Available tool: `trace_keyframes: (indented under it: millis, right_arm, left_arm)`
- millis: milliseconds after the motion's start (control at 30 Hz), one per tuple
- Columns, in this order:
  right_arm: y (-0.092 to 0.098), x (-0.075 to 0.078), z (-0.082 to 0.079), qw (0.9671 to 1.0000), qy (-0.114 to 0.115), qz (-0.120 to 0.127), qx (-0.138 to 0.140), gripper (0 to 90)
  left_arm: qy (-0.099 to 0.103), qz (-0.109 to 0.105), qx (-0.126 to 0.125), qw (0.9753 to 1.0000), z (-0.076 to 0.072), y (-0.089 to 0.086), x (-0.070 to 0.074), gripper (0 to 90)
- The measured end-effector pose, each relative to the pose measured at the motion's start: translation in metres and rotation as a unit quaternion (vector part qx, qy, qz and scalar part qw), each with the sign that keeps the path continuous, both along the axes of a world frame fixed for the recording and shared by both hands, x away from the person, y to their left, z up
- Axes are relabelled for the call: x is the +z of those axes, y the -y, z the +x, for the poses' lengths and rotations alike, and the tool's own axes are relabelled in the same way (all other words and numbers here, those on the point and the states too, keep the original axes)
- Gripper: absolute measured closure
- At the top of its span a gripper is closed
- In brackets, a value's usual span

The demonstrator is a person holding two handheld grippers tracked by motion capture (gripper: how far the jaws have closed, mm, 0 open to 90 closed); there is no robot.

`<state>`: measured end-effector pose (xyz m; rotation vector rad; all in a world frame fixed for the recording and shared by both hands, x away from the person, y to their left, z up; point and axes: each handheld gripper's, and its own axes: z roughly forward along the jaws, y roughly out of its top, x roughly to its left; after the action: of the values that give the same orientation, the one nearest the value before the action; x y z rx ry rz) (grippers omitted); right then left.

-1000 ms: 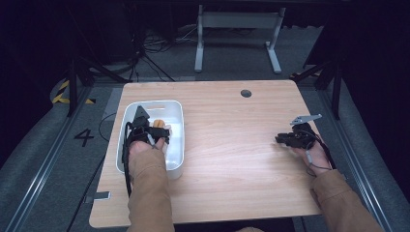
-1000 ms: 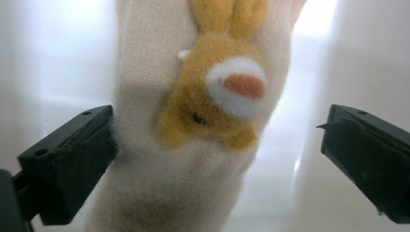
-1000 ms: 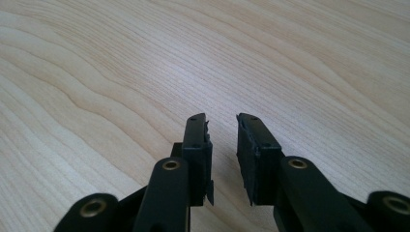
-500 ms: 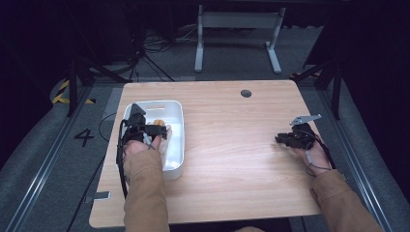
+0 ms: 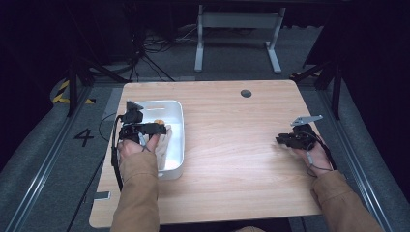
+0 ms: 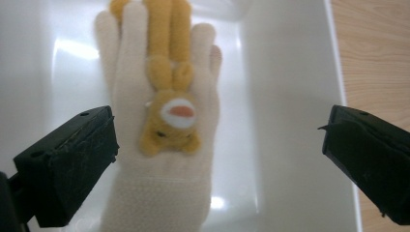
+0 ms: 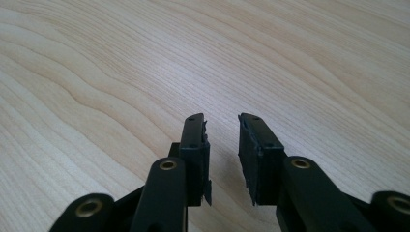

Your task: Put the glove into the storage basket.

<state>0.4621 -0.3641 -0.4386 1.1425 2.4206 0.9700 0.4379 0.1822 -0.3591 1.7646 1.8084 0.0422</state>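
Observation:
A white bin (image 5: 179,140) stands at the table's left. A cream glove (image 6: 159,193) lies flat in it, and a small orange plush toy (image 6: 169,96) rests on the glove's palm and fingers. The toy (image 5: 158,121) and glove (image 5: 163,145) also show in the high view. My left gripper (image 6: 217,145) hovers above them, open wide, with the glove and toy below the gap and nothing held. From above it (image 5: 145,128) sits over the bin's left half. My right gripper (image 7: 223,130) rests low over bare wood at the table's right (image 5: 286,140), its jaws drawn nearly together and empty.
The wooden table (image 5: 232,159) has a round cable hole (image 5: 246,93) at its back. The bin's right wall (image 6: 338,92) borders bare wood. Beyond the table are a dark floor, cables and a metal stand (image 5: 237,29).
My left hand and gripper have drifted slightly left and back toward the person over the bin. The right gripper has stayed put.

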Motion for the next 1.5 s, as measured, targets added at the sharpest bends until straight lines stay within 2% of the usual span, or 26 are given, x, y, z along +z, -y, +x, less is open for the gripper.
trace_keyframes:
  millis: [100,233,400,500,600,667,767,800,867,900,1033,1067,1100,1133,1167,1200,1233,1367,1467,1500]
  right_arm:
    - [0.003,0.0,-0.002,1.0,0.001,0.0,-0.002,72.4]
    - [0.005,0.001,-0.005,1.0,0.004,-0.001,-0.007,72.4]
    - [0.008,0.001,-0.008,0.9999,0.006,-0.005,-0.007,72.4]
    - [0.01,0.001,-0.011,0.9999,0.006,-0.004,-0.013,72.4]
    - [0.013,0.001,-0.011,0.9999,0.008,-0.002,-0.011,72.0]
    - [0.014,0.002,-0.012,0.9999,0.008,0.0,-0.013,72.0]
    - [0.015,0.003,-0.013,0.9999,0.01,0.005,-0.011,72.0]
    - [0.015,0.003,-0.013,0.9999,0.011,0.006,-0.011,72.0]
    - [0.014,0.004,-0.013,0.9999,0.011,0.006,-0.009,72.0]
    - [0.014,0.004,-0.013,0.9999,0.013,0.007,-0.007,72.0]
    - [0.013,0.005,-0.014,0.9998,0.011,0.014,-0.008,72.0]
    - [0.013,0.006,-0.014,0.9998,0.011,0.016,-0.007,72.0]
    - [0.014,0.006,-0.014,0.9998,0.012,0.017,-0.005,72.0]
    - [0.014,0.007,-0.014,0.9997,0.014,0.018,-0.005,72.0]
    - [0.013,0.008,-0.014,0.9997,0.013,0.019,-0.005,72.0]
    - [0.013,0.008,-0.014,0.9997,0.014,0.02,-0.004,72.0]
    - [0.013,0.008,-0.014,0.9997,0.014,0.02,-0.004,72.0]
    - [0.013,0.008,-0.015,0.9997,0.014,0.019,-0.004,72.0]
    - [0.013,0.009,-0.015,0.9996,0.015,0.023,-0.002,72.0]
    - [0.013,0.009,-0.015,0.9996,0.015,0.024,-0.001,72.0]
  left_arm:
    - [0.028,-0.003,-0.013,0.9995,-0.004,0.003,0.006,0.0]
    - [0.065,-0.002,-0.032,0.9974,-0.007,0.012,0.012,0.0]
    - [0.119,-0.014,-0.063,0.9908,-0.008,0.029,0.02,0.0]
    - [0.134,-0.024,-0.087,0.9868,-0.007,0.039,0.023,0.0]
    - [0.152,-0.036,-0.122,0.9802,-0.009,0.051,0.027,0.8]
    - [0.158,-0.04,-0.139,0.9767,-0.01,0.058,0.029,0.4]
    - [0.175,-0.055,-0.169,0.9683,-0.013,0.07,0.032,0.0]
    - [0.183,-0.057,-0.182,0.9645,-0.014,0.073,0.033,0.0]
    - [0.194,-0.06,-0.196,0.9593,-0.017,0.081,0.034,0.0]
    - [0.199,-0.064,-0.207,0.9559,-0.018,0.085,0.035,0.0]
    - [0.221,-0.078,-0.246,0.9405,-0.021,0.101,0.037,0.0]
    - [0.228,-0.075,-0.254,0.9372,-0.022,0.105,0.037,0.0]
    - [0.228,-0.072,-0.261,0.9352,-0.022,0.109,0.037,0.2]
    - [0.231,-0.072,-0.269,0.9321,-0.023,0.112,0.037,0.8]
    - [0.236,-0.064,-0.272,0.9307,-0.024,0.116,0.037,3.6]
    - [0.235,-0.06,-0.274,0.9306,-0.024,0.12,0.036,8.0]
    - [0.234,-0.066,-0.279,0.929,-0.024,0.122,0.036,8.7]
    - [0.236,-0.082,-0.302,0.9199,-0.025,0.133,0.035,9.2]
    - [0.236,-0.073,-0.321,0.9144,-0.028,0.143,0.033,9.3]
    - [0.239,-0.067,-0.329,0.9113,-0.029,0.145,0.032,9.7]
